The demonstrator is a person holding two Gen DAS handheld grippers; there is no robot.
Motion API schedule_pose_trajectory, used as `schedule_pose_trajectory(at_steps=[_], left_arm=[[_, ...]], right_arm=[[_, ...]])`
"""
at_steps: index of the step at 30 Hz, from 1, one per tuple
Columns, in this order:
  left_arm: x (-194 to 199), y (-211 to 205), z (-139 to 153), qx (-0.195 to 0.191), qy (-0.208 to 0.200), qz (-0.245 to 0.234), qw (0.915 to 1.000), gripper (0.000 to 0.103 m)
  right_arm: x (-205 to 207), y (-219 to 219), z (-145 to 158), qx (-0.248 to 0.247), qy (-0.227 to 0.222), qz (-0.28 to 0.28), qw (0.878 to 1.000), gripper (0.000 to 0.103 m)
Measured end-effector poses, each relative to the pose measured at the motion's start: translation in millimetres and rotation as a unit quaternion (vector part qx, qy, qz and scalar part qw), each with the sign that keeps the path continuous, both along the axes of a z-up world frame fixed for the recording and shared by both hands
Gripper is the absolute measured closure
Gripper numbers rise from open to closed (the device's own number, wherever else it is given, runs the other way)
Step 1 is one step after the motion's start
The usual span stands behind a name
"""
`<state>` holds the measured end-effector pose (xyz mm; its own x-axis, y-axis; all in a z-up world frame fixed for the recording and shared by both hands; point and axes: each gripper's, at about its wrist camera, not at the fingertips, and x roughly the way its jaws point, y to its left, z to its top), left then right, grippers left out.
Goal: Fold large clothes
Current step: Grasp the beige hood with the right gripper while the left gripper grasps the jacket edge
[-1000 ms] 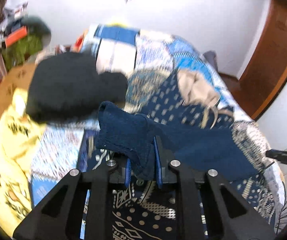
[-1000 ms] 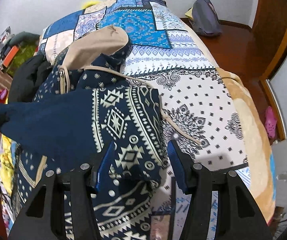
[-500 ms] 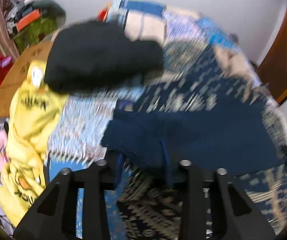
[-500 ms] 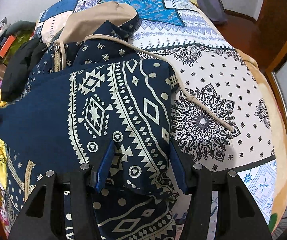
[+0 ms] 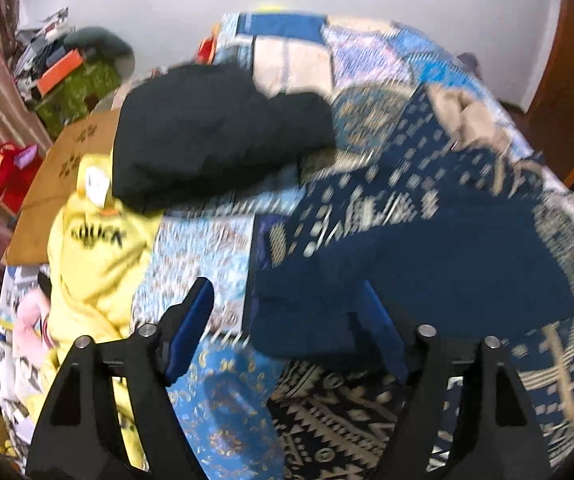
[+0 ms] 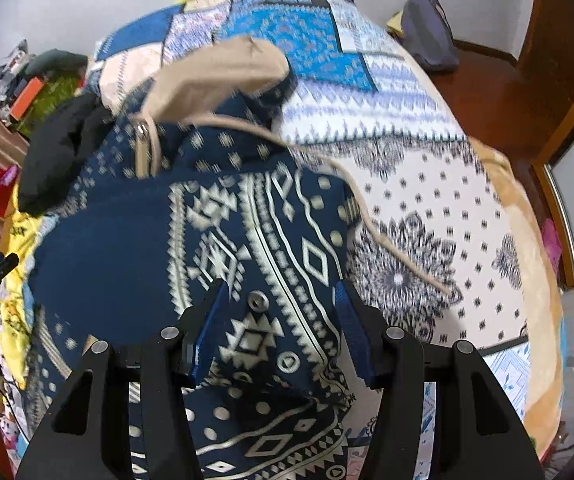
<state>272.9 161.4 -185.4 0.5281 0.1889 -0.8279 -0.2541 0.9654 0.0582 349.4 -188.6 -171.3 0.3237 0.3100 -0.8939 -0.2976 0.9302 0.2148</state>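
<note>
The navy patterned hoodie (image 6: 247, 248) is being gripped by the right gripper (image 6: 283, 332); the left gripper (image 5: 287, 320) (jaws just widened, pads clear of the cloth) is being held over its sleeve.

A patchwork-covered bed (image 6: 427, 168) carries a navy patterned hoodie (image 6: 271, 216), black garment (image 5: 207, 136) and yellow garment (image 5: 95, 256).

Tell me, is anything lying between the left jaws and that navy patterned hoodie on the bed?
Nothing visible does. The left gripper has just been opening its jaws, and the navy hoodie has its sleeve lying loose between them. The black garment and the yellow garment lie off to the left.
</note>
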Motion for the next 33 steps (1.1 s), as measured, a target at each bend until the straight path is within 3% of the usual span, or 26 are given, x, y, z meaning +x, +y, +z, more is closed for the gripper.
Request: schedule_pose_trajectory(at_steps=[8, 15, 20, 25, 29, 33], left_arm=[[45, -29, 58, -0.005, -0.065, -0.054, 0.9964, 0.021], [115, -41, 74, -0.050, -0.079, -0.088, 0.9917, 0.020], [166, -50, 53, -0.069, -0.053, -0.100, 0.9912, 0.020], [207, -54, 16, -0.122, -0.015, -0.104, 0.9870, 0.020], [234, -59, -17, -0.128, 0.014, -0.105, 0.9862, 0.020], [255, -56, -49, -0.154, 0.041, -0.092, 0.9829, 0.021]], right_arm=[[20, 16, 46, 0.013, -0.070, 0.013, 0.997, 0.052], [60, 33, 64, 0.025, -0.106, 0.008, 0.994, 0.052], [97, 44, 47, 0.054, -0.078, 0.000, 0.996, 0.052], [138, 55, 8, 0.075, -0.019, -0.018, 0.997, 0.052], [166, 57, -23, 0.076, -0.003, -0.047, 0.996, 0.052], [193, 50, -57, 0.084, 0.047, -0.076, 0.992, 0.052]])
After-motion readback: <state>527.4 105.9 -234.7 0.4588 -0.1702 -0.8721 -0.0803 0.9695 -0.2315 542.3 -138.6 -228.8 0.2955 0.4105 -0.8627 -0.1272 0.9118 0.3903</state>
